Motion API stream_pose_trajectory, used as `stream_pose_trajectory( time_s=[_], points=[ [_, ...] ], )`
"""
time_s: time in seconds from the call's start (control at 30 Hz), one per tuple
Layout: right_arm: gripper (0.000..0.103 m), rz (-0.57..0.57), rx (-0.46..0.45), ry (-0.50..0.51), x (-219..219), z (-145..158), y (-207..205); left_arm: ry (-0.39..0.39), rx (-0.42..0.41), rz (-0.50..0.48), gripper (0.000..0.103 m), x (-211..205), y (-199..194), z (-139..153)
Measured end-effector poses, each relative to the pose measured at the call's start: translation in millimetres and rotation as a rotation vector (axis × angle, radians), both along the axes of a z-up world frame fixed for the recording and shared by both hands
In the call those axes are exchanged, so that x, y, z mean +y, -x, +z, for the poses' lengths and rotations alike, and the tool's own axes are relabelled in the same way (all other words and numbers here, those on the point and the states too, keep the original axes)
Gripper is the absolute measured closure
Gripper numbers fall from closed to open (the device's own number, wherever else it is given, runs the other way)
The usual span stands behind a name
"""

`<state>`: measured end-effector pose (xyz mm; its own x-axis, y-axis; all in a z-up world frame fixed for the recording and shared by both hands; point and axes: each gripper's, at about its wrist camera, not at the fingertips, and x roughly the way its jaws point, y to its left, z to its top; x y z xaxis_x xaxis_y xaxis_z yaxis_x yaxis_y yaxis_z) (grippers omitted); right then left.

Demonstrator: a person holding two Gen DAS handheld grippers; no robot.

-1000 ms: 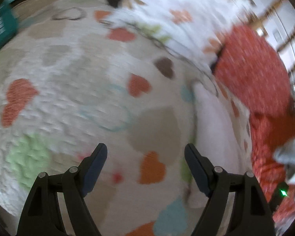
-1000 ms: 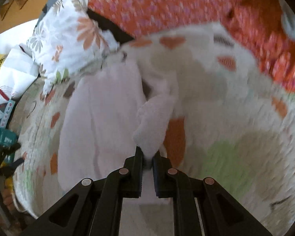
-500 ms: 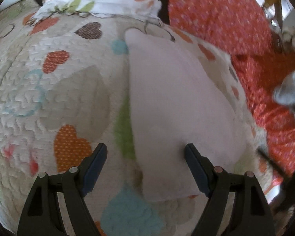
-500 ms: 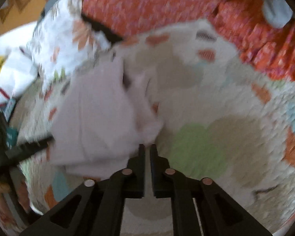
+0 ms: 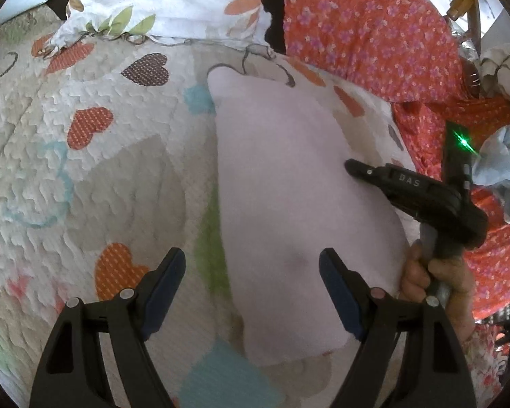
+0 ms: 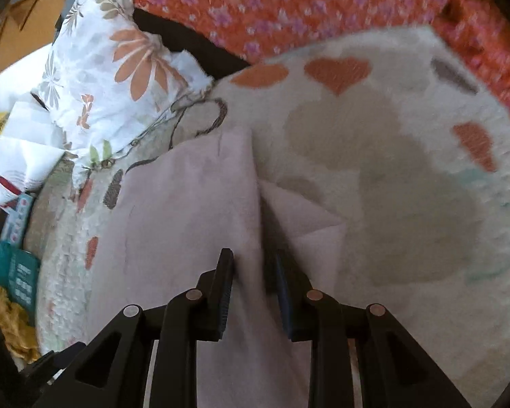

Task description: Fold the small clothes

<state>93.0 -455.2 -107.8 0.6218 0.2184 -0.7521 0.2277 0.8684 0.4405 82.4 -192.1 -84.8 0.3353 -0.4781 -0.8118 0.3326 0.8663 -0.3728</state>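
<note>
A pale pink cloth (image 5: 289,183) lies folded lengthwise on the heart-patterned quilt (image 5: 85,170). My left gripper (image 5: 253,268) is open and empty, hovering above the cloth's near end. My right gripper (image 5: 350,166) shows in the left wrist view at the cloth's right edge, held in a hand. In the right wrist view the cloth (image 6: 187,210) lies under my right gripper (image 6: 253,261), whose fingers stand partly apart over the cloth's folded edge; a small flap (image 6: 309,221) sticks out to the right.
A white floral pillow (image 5: 166,3) and an orange floral fabric (image 5: 367,30) lie at the far side of the quilt. More clothes (image 5: 503,159) are piled at the right. A teal box (image 6: 13,268) and yellow fabric (image 6: 6,323) sit at the left.
My right gripper carried the cloth's end over the rest, lowered it and opened its jaws, letting it go. My left gripper swung right until the cloth lay under it.
</note>
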Motion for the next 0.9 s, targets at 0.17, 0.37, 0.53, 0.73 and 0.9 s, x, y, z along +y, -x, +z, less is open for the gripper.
stream_pose_trajectory(
  time_s=[0.17, 0.37, 0.53, 0.73, 0.9],
  points=[
    [0.096, 0.029, -0.038, -0.01, 5.4, 9.3, -0.6, 0.052, 0.08, 0.042, 0.023, 11.4, -13.1, -7.9],
    [0.097, -0.037, -0.086, 0.197, 12.3, 56.7, 22.6, 0.033, 0.078, 0.023, 0.023, 2.2, -6.8, -12.8],
    [0.097, -0.086, 0.037, 0.311, -5.1, 40.1, 35.5, 0.007, 0.071, -0.054, 0.022, -15.9, 4.3, -15.8],
    [0.089, -0.068, 0.178, 0.213, -27.2, 7.1, 42.5, -0.108, 0.117, -0.107, 0.016, -29.2, 10.6, -39.2],
    [0.083, -0.118, 0.081, 0.135, -51.2, 33.4, 72.6, -0.108, 0.105, -0.111, 0.016, -23.7, 16.1, -38.0]
  ],
)
